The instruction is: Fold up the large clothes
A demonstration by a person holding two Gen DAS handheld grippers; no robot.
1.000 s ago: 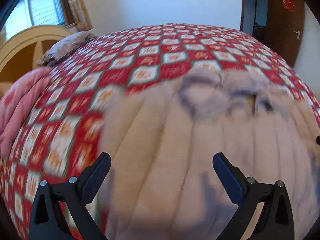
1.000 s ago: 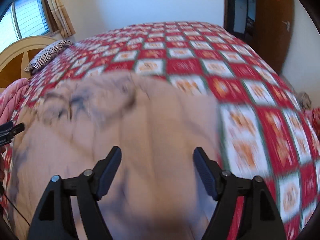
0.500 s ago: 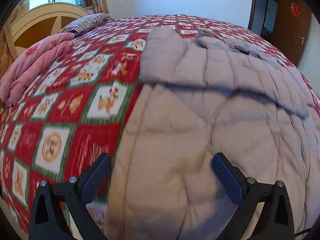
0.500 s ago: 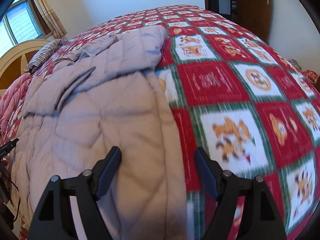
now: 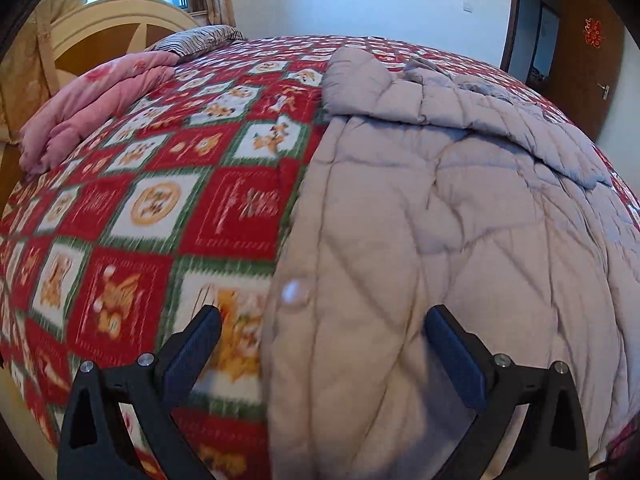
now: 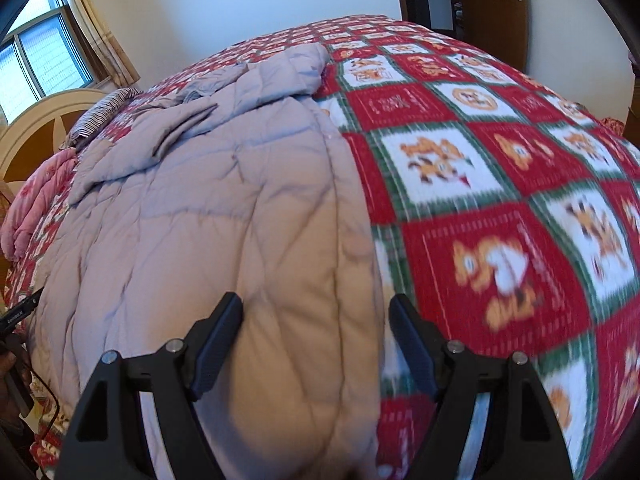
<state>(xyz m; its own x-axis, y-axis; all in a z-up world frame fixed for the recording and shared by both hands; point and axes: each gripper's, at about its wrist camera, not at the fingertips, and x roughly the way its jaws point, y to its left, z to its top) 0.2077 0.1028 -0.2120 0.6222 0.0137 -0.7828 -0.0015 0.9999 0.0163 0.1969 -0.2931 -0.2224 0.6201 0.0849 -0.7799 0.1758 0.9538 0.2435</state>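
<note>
A large grey-lilac quilted coat [image 5: 440, 208] lies spread flat on a bed with a red, white and green patterned blanket [image 5: 168, 200]. Its sleeves are folded across the upper part. My left gripper [image 5: 322, 332] is open and empty, low over the coat's near left edge, next to a snap button [image 5: 295, 293]. My right gripper [image 6: 316, 320] is open and empty over the coat's [image 6: 208, 216] near right edge, one finger over the coat and the other at the blanket [image 6: 500, 184].
A folded pink quilt [image 5: 92, 100] and a striped pillow [image 5: 192, 38] lie at the far left by the cream headboard [image 5: 100, 20]. A brown door [image 5: 580, 60] stands at the right. The other gripper's tip [image 6: 20, 312] shows at the right view's left edge.
Both grippers have pulled back toward the near end of the bed and apart, from over the coat's middle to its left and right near edges. Both stay open.
</note>
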